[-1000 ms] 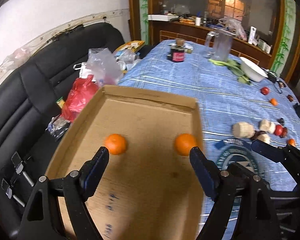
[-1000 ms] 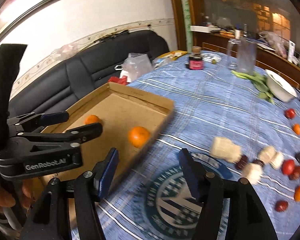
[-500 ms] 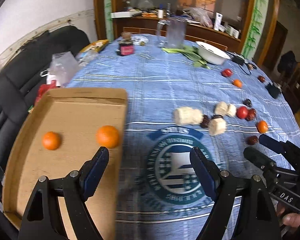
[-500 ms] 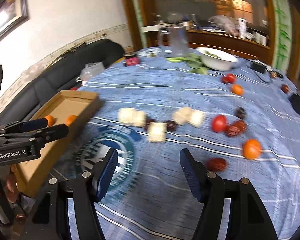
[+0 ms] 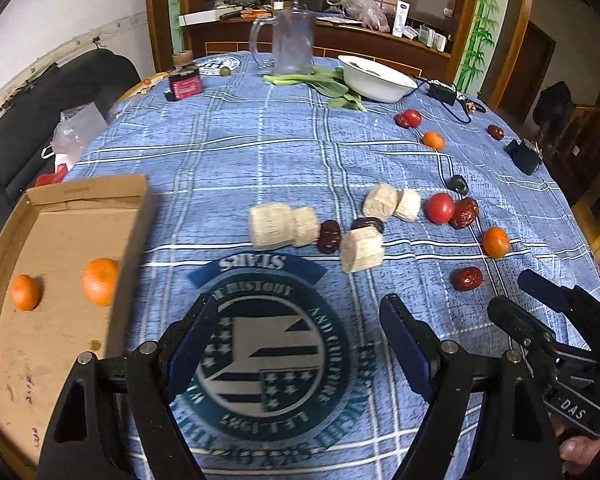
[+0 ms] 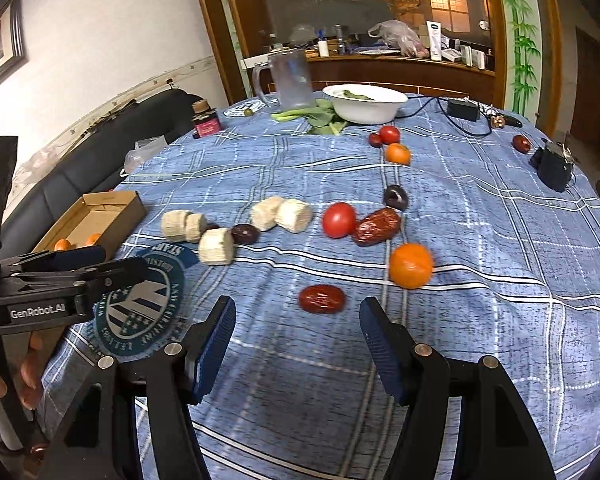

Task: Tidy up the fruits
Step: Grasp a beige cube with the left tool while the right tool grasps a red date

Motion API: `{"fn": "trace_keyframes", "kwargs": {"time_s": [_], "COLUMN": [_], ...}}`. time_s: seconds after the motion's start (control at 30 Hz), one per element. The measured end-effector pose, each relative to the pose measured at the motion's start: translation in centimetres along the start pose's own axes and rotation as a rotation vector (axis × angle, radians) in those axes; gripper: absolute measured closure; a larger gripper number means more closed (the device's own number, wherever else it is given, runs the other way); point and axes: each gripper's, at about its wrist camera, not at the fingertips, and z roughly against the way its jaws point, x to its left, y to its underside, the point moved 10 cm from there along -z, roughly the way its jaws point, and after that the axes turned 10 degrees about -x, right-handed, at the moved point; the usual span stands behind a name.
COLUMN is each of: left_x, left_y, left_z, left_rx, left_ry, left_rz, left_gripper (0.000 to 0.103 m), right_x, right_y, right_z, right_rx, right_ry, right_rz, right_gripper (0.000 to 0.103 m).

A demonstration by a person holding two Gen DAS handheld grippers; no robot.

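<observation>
Two oranges [image 5: 100,281] [image 5: 25,292] lie in the cardboard box [image 5: 52,340] at the table's left edge. My left gripper [image 5: 298,344] hangs open and empty over the round emblem [image 5: 268,356] on the blue cloth. My right gripper [image 6: 296,344] is open and empty too, just short of a red date [image 6: 321,298]. An orange [image 6: 411,265] sits to the date's right. Beyond are a tomato [image 6: 339,219], a larger date [image 6: 377,226], white cut chunks [image 6: 216,245] and, further back, another orange [image 6: 397,153] and tomato [image 6: 389,134].
A white bowl [image 6: 366,103], leafy greens [image 6: 320,117], a clear jug [image 6: 290,78] and a small dark jar [image 6: 206,122] stand at the table's far side. Black chargers [image 6: 555,165] and a cable lie far right. A black sofa [image 6: 80,152] with bags runs along the left.
Both grippers swung right, away from the box and out over the cloth. The left one left the oranges in the box; the right one now faces the scattered fruit. Jaws unchanged.
</observation>
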Motion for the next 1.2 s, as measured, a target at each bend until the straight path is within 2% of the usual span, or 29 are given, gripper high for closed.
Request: {"fn": "trace_keyframes", "kwargs": {"time_s": [0.33, 0.5, 0.7, 0.77, 0.8, 0.83, 0.9, 1.2], "left_x": [-3.1, -3.7, -4.4, -4.4, -4.3, -4.2, -4.3, -3.9], "left_y": [-0.5, -0.5, -0.6, -0.6, -0.6, -0.4, -0.3, -0.7], "left_z": [-2.7, -4.2, -5.3, -5.6, -5.8, -6.1, -6.2, -4.2], "left_rx": [0.027, 0.043, 0.037, 0.042, 0.049, 0.061, 0.065, 0.025], "left_ry": [0.042, 0.043, 0.038, 0.046, 0.047, 0.050, 0.077, 0.086], "left_rz": [-0.031, -0.032, -0.056, -0.056, -0.054, -0.048, -0.038, -0.052], "left_gripper": [0.021, 0.021, 0.022, 0.039, 0.061, 0.075, 0.076, 0.079], "right_x": [-1.0, -1.7, -1.6, -1.6, -1.5, -1.5, -1.4, -0.5], "right_y": [0.5, 0.8, 0.6, 0.6, 0.6, 0.7, 0.8, 0.7], "right_z": [-0.8, -1.2, -1.5, -1.7, -1.8, -1.9, -2.1, -3.3], "right_rx": [0.020, 0.030, 0.028, 0.034, 0.037, 0.040, 0.046, 0.073], "right_ry": [-0.005, -0.022, -0.039, -0.040, -0.041, -0.042, -0.041, -0.038], "right_rz": [0.010, -0.030, -0.022, -0.015, -0.010, -0.005, 0.001, 0.049], "right_gripper": [0.034, 0.034, 0.034, 0.034, 0.034, 0.034, 0.034, 0.034]}}
